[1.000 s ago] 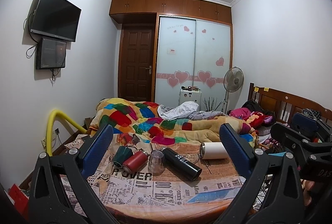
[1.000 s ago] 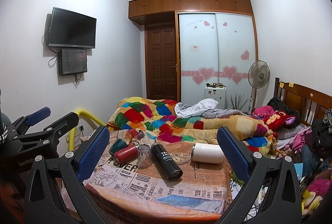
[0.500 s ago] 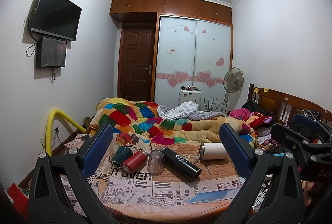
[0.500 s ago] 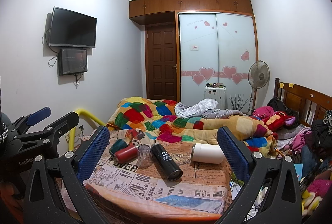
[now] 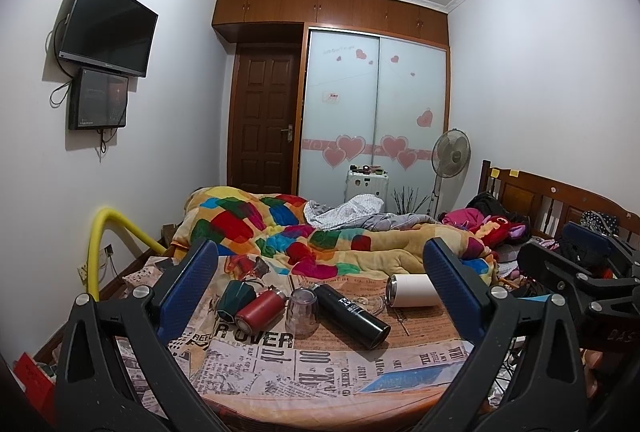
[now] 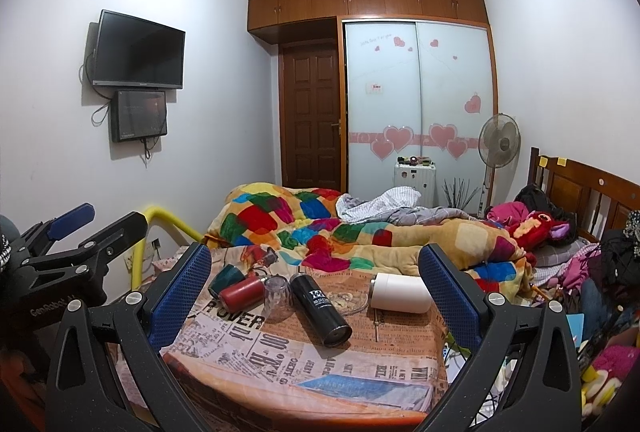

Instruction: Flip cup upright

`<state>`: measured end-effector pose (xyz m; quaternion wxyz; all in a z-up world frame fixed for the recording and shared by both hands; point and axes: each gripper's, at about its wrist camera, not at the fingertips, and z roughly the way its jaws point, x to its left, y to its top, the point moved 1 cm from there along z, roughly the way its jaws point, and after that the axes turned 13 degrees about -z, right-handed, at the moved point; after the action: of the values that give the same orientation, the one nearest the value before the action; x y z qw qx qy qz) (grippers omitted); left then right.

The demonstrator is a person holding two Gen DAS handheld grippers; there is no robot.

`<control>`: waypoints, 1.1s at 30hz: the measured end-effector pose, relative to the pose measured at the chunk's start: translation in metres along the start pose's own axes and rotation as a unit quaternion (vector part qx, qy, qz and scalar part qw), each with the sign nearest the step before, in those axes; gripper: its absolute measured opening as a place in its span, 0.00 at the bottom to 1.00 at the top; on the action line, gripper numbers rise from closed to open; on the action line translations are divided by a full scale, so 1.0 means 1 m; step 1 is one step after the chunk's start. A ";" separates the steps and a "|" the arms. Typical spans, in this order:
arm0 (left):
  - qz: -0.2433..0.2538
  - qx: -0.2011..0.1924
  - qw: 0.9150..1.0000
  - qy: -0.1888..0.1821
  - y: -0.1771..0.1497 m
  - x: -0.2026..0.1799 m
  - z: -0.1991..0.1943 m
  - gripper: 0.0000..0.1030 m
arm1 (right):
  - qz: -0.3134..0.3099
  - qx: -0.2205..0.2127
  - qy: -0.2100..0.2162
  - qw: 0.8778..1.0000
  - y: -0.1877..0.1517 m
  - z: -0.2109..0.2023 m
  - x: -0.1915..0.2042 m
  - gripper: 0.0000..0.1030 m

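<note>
The clear cup stands mouth-down on the newspaper-print cloth covering the bed, its glass so see-through that I can't quite make out the rim. It sits just beside the red bottle lying on its left, with the black bottle lying on its right, the green cup and white tumbler farther out. My left tool and right tool both hang spread wide, holding nothing, well short of the cup.

Home bedroom. Bed w/ patchwork quilt, wooden headboard. Heart-sticker sliding wardrobe, wall TV, standing fan.
</note>
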<state>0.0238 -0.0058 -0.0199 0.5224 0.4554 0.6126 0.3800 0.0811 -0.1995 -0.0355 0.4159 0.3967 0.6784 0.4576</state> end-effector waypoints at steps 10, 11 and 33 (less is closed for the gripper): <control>-0.018 0.025 0.999 0.013 -0.005 0.017 0.036 1.00 | -0.010 0.037 0.003 0.999 -0.004 0.036 0.001 1.00; -0.020 0.028 0.999 0.016 -0.005 0.021 0.039 1.00 | -0.012 0.042 0.004 0.999 -0.006 0.042 0.001 1.00; -0.031 0.162 0.982 0.093 -0.081 0.095 0.178 1.00 | -0.102 0.326 0.126 0.931 -0.106 0.290 0.015 0.98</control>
<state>0.1821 0.0596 -0.1533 0.3940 0.4774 0.7258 0.3001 0.3285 -0.1293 -0.2073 0.2194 0.3781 0.8739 0.2127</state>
